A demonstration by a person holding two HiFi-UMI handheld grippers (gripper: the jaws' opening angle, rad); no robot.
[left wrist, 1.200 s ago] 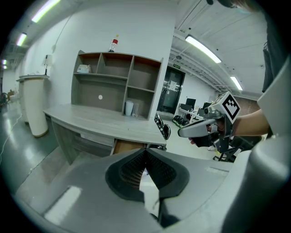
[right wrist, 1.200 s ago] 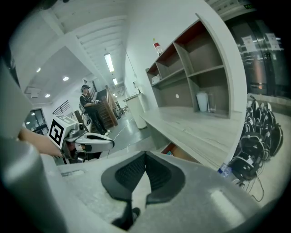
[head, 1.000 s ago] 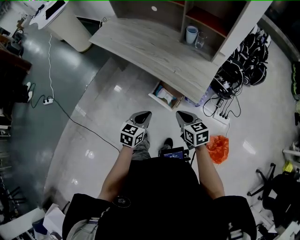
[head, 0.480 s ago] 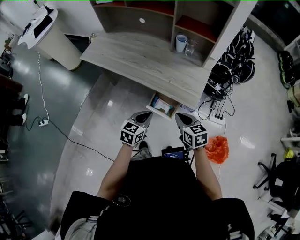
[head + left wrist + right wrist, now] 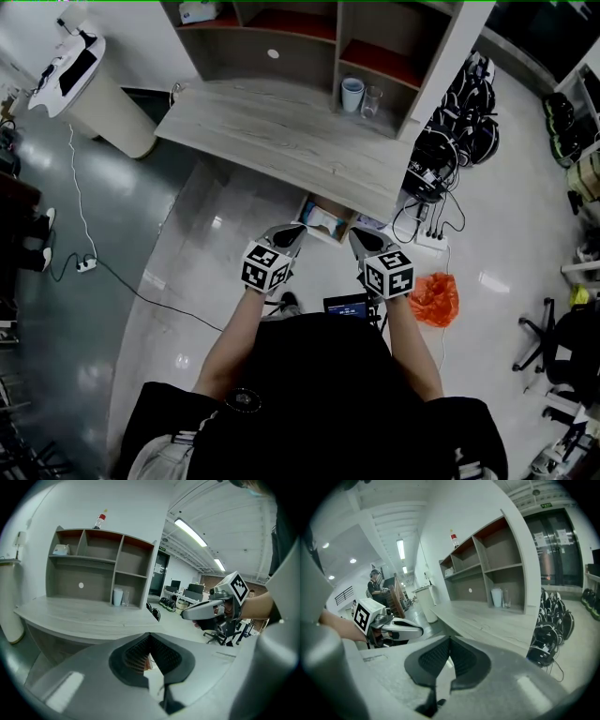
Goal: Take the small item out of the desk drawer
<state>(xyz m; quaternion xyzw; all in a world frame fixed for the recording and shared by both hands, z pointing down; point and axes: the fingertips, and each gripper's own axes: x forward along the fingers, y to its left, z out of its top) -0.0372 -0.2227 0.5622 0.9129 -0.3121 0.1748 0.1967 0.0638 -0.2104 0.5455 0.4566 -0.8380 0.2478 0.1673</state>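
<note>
Under the front edge of the grey wooden desk [image 5: 272,131], a small drawer [image 5: 317,228] stands pulled out. A pale blue and white item [image 5: 325,217] lies in it, partly hidden by the desk top. My left gripper [image 5: 296,229] and my right gripper [image 5: 355,232] hang side by side just short of the drawer, both shut and empty. The left gripper view shows its own jaws [image 5: 150,635] meeting at the tip, with the right gripper [image 5: 184,616] beside them. The right gripper's own jaws [image 5: 450,638] are closed too, and the left gripper [image 5: 420,631] shows at its left.
A cup [image 5: 352,94] and a glass [image 5: 372,100] stand in the desk's shelf unit. An orange bag [image 5: 434,296], a power strip with cables [image 5: 428,240] and a heap of black gear [image 5: 459,141] lie right of the desk. A cable [image 5: 141,291] crosses the floor at left.
The person has stepped toward the desk: the desk and drawer sit nearer, and the drawer now lies just ahead of both gripper tips. Both grippers rose a little and stayed shut.
</note>
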